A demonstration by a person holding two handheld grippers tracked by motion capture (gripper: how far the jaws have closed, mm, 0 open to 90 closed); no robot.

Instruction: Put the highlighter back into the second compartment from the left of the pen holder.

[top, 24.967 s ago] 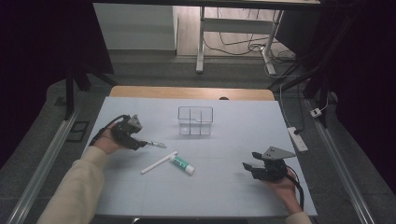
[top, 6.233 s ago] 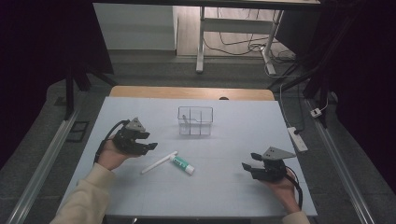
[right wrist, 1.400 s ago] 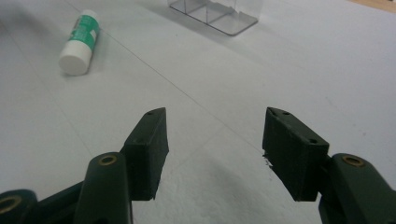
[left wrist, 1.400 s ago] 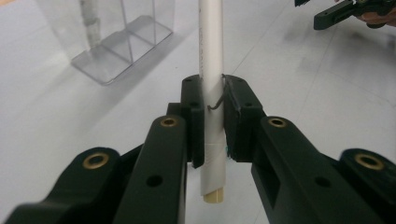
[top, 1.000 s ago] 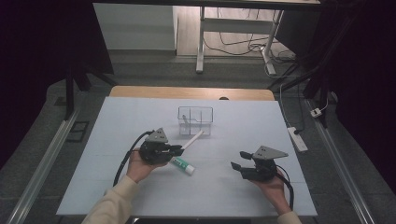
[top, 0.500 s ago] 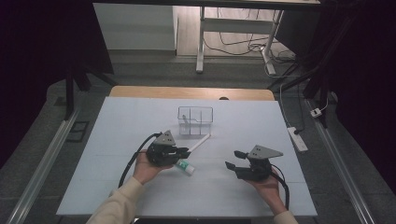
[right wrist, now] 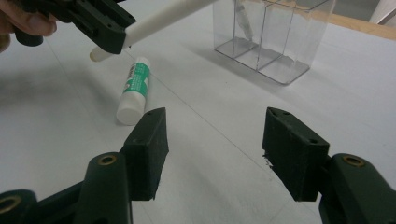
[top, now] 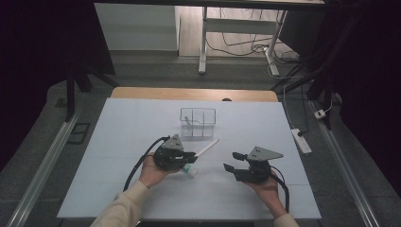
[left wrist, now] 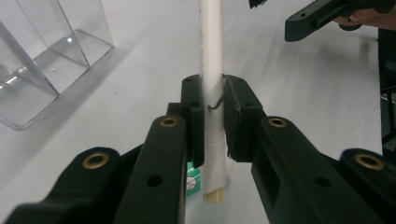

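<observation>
The left gripper (top: 191, 156) is clamped on a white stick (top: 208, 147), gripping it near its lower end so most of the length juts out toward the clear organizer (top: 197, 124). That hold, low on the shaft with the free end leading, looks meant for feeding the stick into 1 of the organizer's compartments. The stick is off the table (top: 118, 142), angled up and toward the box, its tip just short of the front wall.

The right gripper (top: 231, 161) is wide open with nothing between its jaws, held above the table to the right of the left one and pointing toward it. It seems placed to help or to go for the green-and-white tube (top: 189, 170), which lies flat on the table just under the left gripper.

The left gripper view gives what the high view cannot: both pads (left wrist: 196, 116) press flat on the stick (left wrist: 211, 56), a cream-colored end (left wrist: 214, 196) pokes out below them, and a thin dark strand hangs across the shaft at the right pad. The right gripper view shows the stick (right wrist: 163, 16) from the side, clearly lifted above the tube (right wrist: 135, 88), and a slim item already standing in 1 compartment of the organizer (right wrist: 275, 32). The high view alone shows how far the grippers stand apart on the table.
</observation>
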